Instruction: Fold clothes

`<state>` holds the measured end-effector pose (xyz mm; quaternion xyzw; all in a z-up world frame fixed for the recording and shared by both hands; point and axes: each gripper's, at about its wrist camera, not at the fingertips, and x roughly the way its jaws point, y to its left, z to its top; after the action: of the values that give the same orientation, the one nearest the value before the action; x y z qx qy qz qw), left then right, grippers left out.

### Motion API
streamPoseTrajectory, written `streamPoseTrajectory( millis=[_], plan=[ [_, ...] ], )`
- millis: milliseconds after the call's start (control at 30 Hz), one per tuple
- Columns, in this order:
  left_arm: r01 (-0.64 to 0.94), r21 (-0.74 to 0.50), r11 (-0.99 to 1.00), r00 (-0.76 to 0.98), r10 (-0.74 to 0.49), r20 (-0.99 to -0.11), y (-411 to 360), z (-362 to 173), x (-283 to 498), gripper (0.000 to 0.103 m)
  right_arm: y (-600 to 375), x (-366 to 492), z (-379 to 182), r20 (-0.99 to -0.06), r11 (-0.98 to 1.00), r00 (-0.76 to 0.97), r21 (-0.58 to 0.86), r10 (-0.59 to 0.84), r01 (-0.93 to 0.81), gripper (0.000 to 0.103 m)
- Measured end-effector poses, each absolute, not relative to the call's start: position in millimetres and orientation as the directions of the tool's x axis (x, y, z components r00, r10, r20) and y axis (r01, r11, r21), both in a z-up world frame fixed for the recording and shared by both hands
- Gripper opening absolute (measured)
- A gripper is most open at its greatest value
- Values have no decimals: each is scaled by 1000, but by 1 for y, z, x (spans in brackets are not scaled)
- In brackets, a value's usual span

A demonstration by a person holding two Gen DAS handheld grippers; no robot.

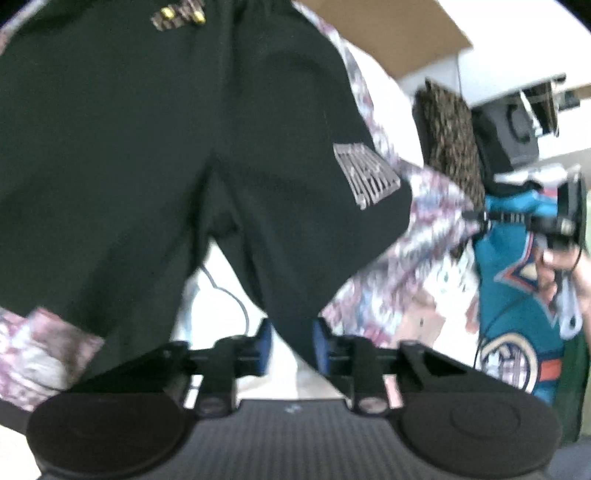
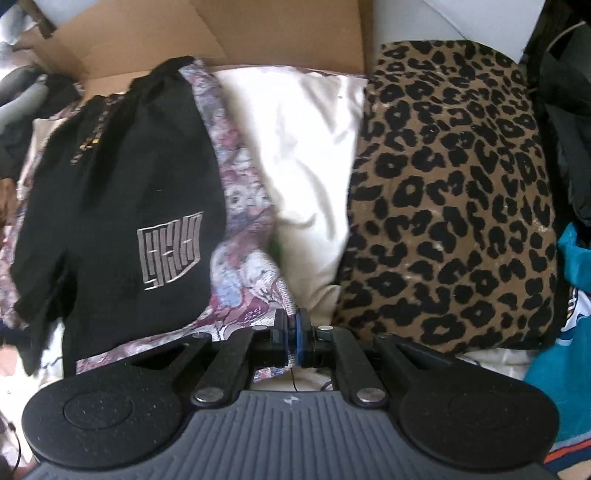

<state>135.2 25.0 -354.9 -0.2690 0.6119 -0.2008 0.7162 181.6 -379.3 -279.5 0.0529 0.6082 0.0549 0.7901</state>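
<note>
Black shorts with a grey logo lie spread flat on a floral cloth. In the left wrist view, my left gripper stands open, with the corner of one shorts leg between its blue pads. In the right wrist view, the shorts lie to the left, and my right gripper is shut on the near edge of the floral cloth. The left wrist view also shows the right gripper, held by a hand, with the floral cloth drawn up to its tips.
A leopard-print piece lies right of a white pillow. Brown cardboard stands at the back. A teal jersey lies at the far right, and dark clothes are piled at the left edge.
</note>
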Motion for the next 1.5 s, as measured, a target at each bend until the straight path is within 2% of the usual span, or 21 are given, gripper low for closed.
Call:
streamPoseTrajectory(
  millis=[233,300,400,467,500,567,700,900,1367,1500],
  plan=[
    [-60,-660,749,101,-653,-751,-4,-384,132,38,-381,177,-290,-960,991,246,134,136,-25,2],
    [-83,-677,731,95,-670,-736,-5,-391,131,44,-382,175,-291,-960,991,246,133,135,-24,2],
    [-115,-705,700,98,-698,-709,-7,-401,130,47,-384,173,-293,-958,991,256,129,132,-26,2],
    [-129,-730,672,117,-720,-684,-12,-407,128,42,-385,171,-295,-954,992,272,125,129,-31,2],
    [-133,-740,660,125,-729,-673,-13,-408,127,26,-386,170,-296,-950,992,284,127,129,-27,2],
    [-131,-753,645,134,-741,-658,-10,-405,124,2,-389,168,-301,-944,991,303,137,132,-5,2],
    [-129,-775,618,158,-759,-631,-2,-397,120,1,-395,161,-305,-930,982,330,187,163,41,2],
    [-140,-758,637,303,-701,-646,40,-367,135,1,-394,154,-299,-898,961,384,264,215,79,2],
    [-195,-690,697,435,-569,-698,79,-372,184,1,-382,170,-320,-849,900,404,419,340,122,6],
    [-213,-681,701,457,-544,-703,86,-378,193,1,-385,168,-311,-805,870,435,484,402,91,22]
  ],
)
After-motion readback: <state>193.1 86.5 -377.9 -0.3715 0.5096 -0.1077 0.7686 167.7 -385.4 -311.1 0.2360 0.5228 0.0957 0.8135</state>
